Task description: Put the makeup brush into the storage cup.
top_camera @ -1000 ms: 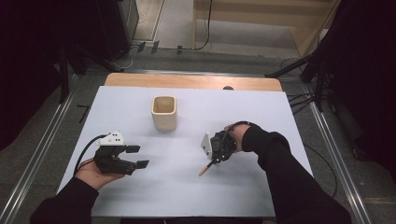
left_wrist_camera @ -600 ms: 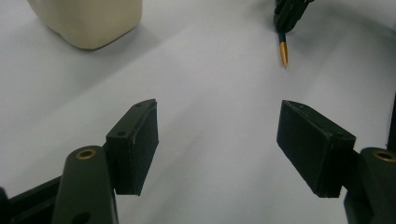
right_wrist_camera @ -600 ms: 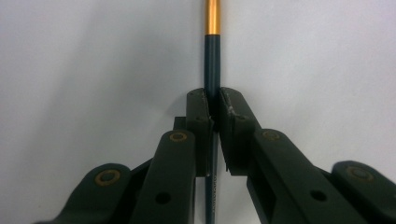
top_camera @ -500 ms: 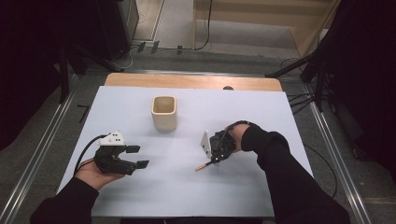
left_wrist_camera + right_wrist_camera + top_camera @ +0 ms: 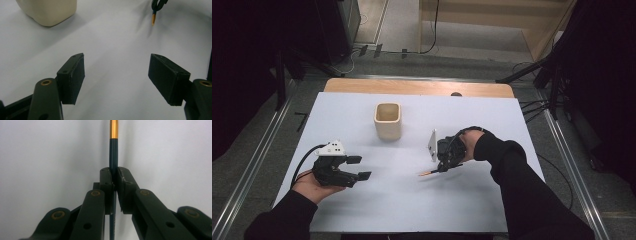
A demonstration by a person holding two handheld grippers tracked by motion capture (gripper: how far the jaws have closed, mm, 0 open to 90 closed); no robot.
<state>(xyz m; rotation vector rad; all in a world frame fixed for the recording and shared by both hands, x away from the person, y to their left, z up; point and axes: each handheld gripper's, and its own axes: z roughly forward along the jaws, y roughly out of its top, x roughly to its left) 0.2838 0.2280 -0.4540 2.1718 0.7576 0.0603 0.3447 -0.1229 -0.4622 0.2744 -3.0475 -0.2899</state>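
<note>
Right gripper view: our right gripper (image 5: 113,176) clamps a dark-teal, gold-banded pencil (image 5: 113,150), presumably for the cream cup (image 5: 388,120) at ten o'clock; left gripper (image 5: 116,75) wide open, empty.

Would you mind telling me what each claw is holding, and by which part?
Right claw clamps a dark pencil on its shaft, below the gold band. Left claw holds nothing.

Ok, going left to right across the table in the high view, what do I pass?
Left gripper → beige cup → orange tip of the pen → right gripper, shut on that pen.
</note>
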